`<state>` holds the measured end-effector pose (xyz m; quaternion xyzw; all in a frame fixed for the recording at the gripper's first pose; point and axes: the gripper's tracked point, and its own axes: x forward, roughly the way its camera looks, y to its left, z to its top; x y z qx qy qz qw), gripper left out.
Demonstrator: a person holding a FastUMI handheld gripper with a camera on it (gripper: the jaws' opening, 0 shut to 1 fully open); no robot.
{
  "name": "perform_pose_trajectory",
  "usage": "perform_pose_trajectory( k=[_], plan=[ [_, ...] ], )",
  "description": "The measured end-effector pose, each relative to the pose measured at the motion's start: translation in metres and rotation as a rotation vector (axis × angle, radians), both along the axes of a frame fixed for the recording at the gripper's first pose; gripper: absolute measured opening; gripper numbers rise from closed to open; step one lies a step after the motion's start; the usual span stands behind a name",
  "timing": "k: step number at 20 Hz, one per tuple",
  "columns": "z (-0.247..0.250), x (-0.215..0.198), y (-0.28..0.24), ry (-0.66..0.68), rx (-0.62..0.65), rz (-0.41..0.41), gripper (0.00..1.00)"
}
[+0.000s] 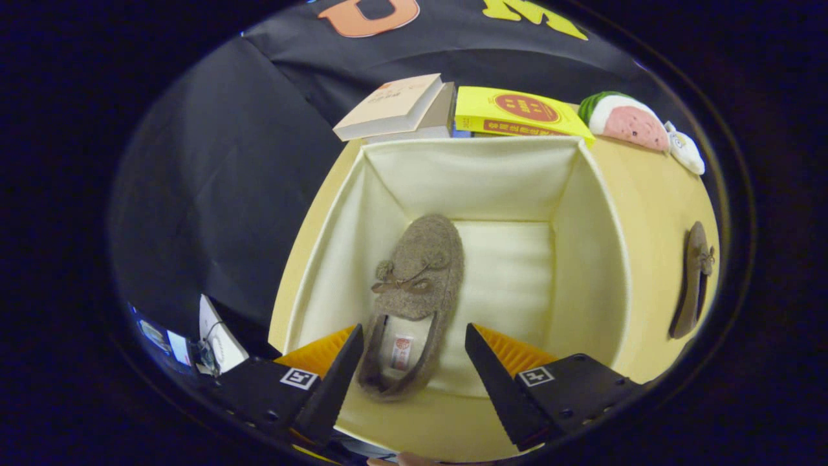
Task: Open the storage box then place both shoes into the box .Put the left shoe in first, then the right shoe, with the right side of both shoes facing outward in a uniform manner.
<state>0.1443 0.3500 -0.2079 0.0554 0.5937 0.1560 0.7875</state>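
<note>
Gripper (411,340): jaws spread wide, nothing held. Both fingers hang above the near end of the storage box (598,259), apart from its contents.

Between the fingers, lower down: heel end of a brown fuzzy shoe (414,291). It lies on the box floor, sole down, toe pointing away toward the far wall, close to the left wall. Small bow with pompoms on the upper; pale insole with a small label visible at the opening. Neither finger touches the shoe.

Box: open-topped, cream fabric lining, floor to the right of the shoe bare. It stands on a pale yellow table (653,194).

Right of the box, well apart from it, on the table: second brown shoe (693,281), seen edge-on, bow facing right.

Beyond the far wall of the box: a beige book (394,103) resting on other books, a yellow book (517,113) beside it, then a watermelon-slice plush (624,120) and a small white plush (687,150) next to it.
</note>
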Motion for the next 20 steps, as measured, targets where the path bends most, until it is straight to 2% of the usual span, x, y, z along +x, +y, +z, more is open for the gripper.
perform_pose_trajectory(
  k=[5, 10, 15, 20],
  plan=[
    [0.05, -0.014, -0.021, -0.086, 0.015, 0.046, 0.96],
    [0.087, -0.021, -0.065, -0.134, 0.042, 0.019, 0.96],
    [0.085, -0.008, -0.144, -0.173, -0.06, -0.019, 0.96],
    [0.069, 0.006, -0.23, -0.15, -0.112, -0.094, 0.96]
  ],
)
